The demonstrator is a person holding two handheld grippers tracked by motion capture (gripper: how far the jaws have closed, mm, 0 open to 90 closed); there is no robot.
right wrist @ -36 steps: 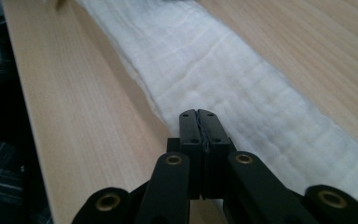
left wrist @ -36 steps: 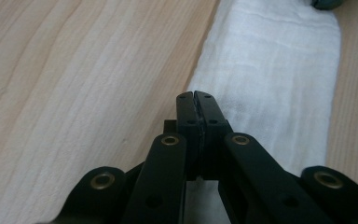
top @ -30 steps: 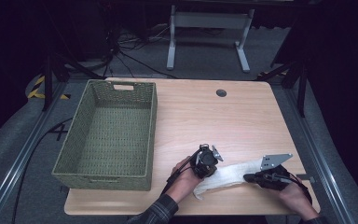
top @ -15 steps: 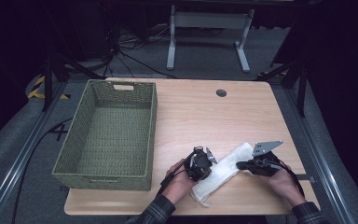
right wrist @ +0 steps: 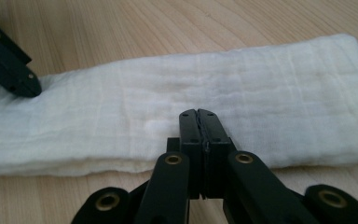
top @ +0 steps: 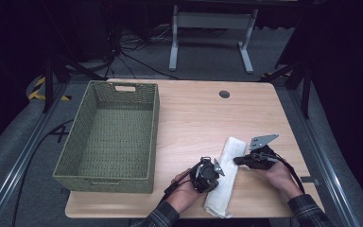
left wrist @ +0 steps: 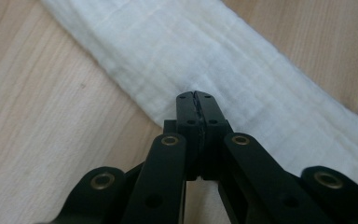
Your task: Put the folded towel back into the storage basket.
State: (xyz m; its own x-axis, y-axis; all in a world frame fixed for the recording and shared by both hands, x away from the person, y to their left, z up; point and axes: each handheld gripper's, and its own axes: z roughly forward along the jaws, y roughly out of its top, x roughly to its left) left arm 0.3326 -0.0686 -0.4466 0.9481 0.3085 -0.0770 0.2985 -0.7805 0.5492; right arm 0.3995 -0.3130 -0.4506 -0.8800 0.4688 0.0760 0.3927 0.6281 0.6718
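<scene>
A folded white towel (top: 225,177) lies as a long strip near the table's front edge, running from front to back. My left gripper (top: 219,169) is at the strip's left side, its jaws shut with the tips (left wrist: 196,96) resting on the cloth (left wrist: 251,70). From the right, my right gripper (top: 237,161) comes in with its jaws shut and its tips (right wrist: 199,113) on the towel (right wrist: 270,79) near its long edge. The right gripper view also has the left gripper's black tip (right wrist: 16,74) on the cloth at the upper left. I see no cloth pinched between either pair of jaws.
A deep woven green basket (top: 154,124) stands on the left half of the wooden table (top: 203,113). A small round hole (top: 224,94) sits near the table's far edge. Cables and a metal stand are on the floor beyond.
The towel has swung from a slanted lie to nearly front-to-back. The right gripper has moved left and farther from the person. The left gripper has shifted slightly toward the front edge.
</scene>
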